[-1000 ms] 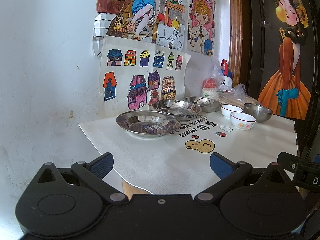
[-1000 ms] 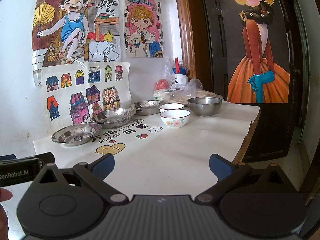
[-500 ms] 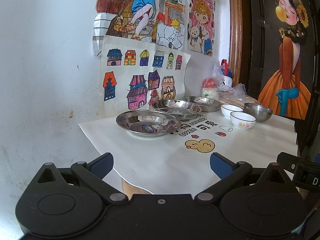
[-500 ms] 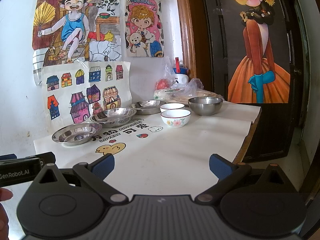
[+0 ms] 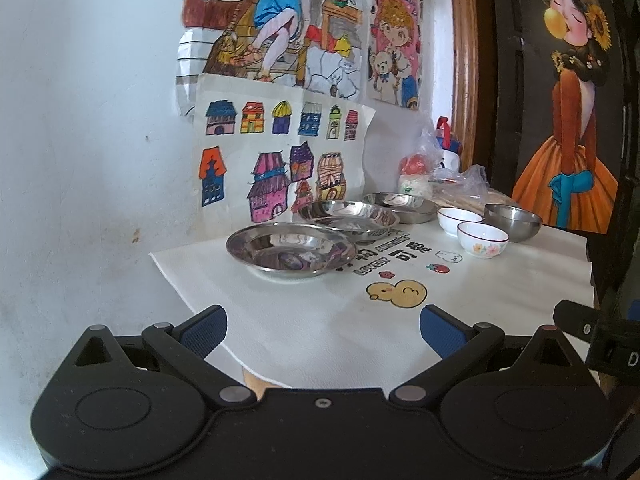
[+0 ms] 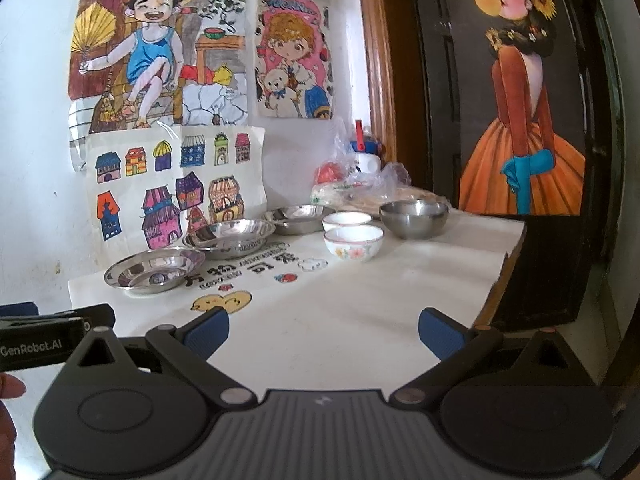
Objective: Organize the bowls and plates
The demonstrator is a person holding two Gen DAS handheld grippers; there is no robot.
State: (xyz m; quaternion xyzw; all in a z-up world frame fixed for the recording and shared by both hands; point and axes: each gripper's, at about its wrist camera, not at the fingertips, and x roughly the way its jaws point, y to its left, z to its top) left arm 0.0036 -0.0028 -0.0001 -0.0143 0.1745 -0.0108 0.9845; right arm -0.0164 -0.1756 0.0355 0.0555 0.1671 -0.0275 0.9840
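Observation:
Three steel plates stand in a row along the wall: the near one (image 5: 291, 249) (image 6: 154, 270), the middle one (image 5: 348, 216) (image 6: 230, 237) and the far one (image 5: 402, 206) (image 6: 298, 218). Two white ceramic bowls, one flowered (image 5: 483, 239) (image 6: 353, 242) and one behind it (image 5: 456, 218) (image 6: 346, 221), sit beside a steel bowl (image 5: 513, 222) (image 6: 413, 218). My left gripper (image 5: 322, 330) is open and empty over the table's near edge. My right gripper (image 6: 323, 330) is open and empty, well short of the dishes.
A white printed tablecloth (image 5: 320, 320) covers the table. Plastic bags and a bottle (image 6: 362, 168) are piled at the far corner. Drawings hang on the wall (image 5: 80, 120) to the left. A dark door (image 6: 520, 120) stands to the right of the table's edge.

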